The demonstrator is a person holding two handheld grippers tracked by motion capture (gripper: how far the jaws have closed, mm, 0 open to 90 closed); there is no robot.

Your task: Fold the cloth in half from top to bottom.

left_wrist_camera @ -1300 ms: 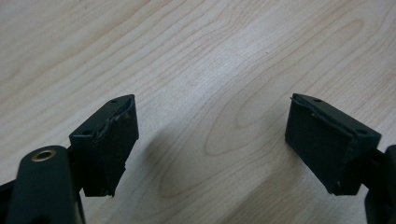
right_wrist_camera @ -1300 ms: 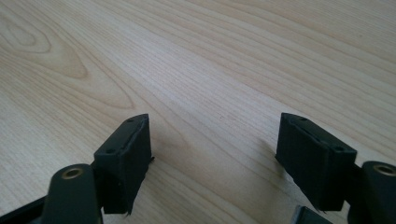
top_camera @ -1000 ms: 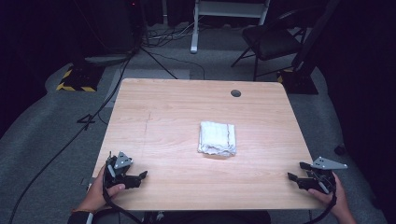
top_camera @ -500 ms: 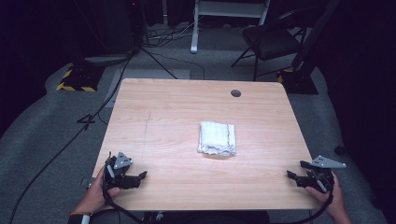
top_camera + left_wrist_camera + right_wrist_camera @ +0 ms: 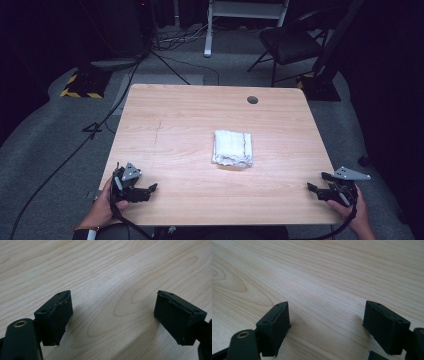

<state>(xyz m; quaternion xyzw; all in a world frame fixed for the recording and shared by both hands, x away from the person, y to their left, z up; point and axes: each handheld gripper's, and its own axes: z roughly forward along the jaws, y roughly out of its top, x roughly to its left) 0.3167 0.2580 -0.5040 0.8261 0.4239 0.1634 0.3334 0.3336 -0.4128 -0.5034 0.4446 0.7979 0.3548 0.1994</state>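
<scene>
A pale wood-grain worktop (image 5: 180,125) with a round cable hole (image 5: 252,100) near its far edge stands on grey carpet in a dark room, a black chair (image 5: 287,45) and trailing cables behind it. A folded white cloth (image 5: 232,148) lies slightly right of its middle, well apart from both grippers. The left gripper (image 5: 150,189) and right gripper (image 5: 314,187) rest at the near corners, fingers (image 5: 56,315) spread wide, holding nothing.

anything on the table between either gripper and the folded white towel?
Nothing visible. Bare wooden table lies between the folded white cloth towel and both the left gripper and right gripper; both are open.
</scene>
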